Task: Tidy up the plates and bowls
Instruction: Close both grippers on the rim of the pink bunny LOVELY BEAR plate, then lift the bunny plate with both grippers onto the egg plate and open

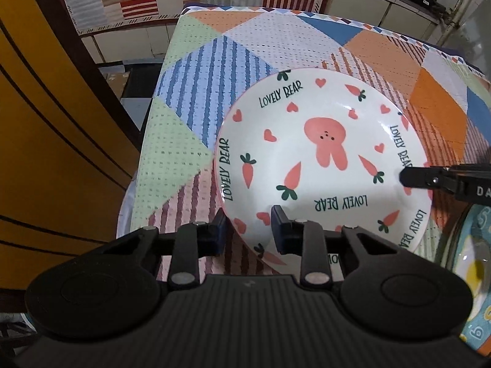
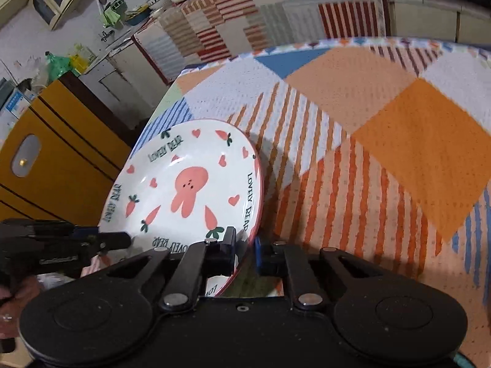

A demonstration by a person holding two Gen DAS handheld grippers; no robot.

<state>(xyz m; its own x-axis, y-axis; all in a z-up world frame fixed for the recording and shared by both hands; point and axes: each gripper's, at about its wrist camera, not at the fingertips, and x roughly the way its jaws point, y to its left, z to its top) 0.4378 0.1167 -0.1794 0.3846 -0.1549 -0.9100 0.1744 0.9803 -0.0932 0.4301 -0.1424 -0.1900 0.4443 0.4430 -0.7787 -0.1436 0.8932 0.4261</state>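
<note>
A white plate [image 1: 322,159] with a pink rabbit, carrots, hearts and "LOVELY BEAR" lettering is held tilted over the patchwork tablecloth [image 1: 196,98]. My left gripper [image 1: 247,230] straddles the plate's near rim, one finger on each side, closed on it. My right gripper [image 2: 245,245] grips the plate [image 2: 190,190] at its right rim, fingers on both faces. The right gripper's finger shows in the left wrist view [image 1: 429,178] at the plate's right edge. The left gripper shows in the right wrist view [image 2: 76,242] at the plate's lower left.
A second dish with a yellow and blue pattern [image 1: 472,270] sits at the right edge of the table. A yellow cabinet [image 1: 46,141] stands left of the table. A tiled counter with kitchen items [image 2: 129,15] lies beyond the table's far edge.
</note>
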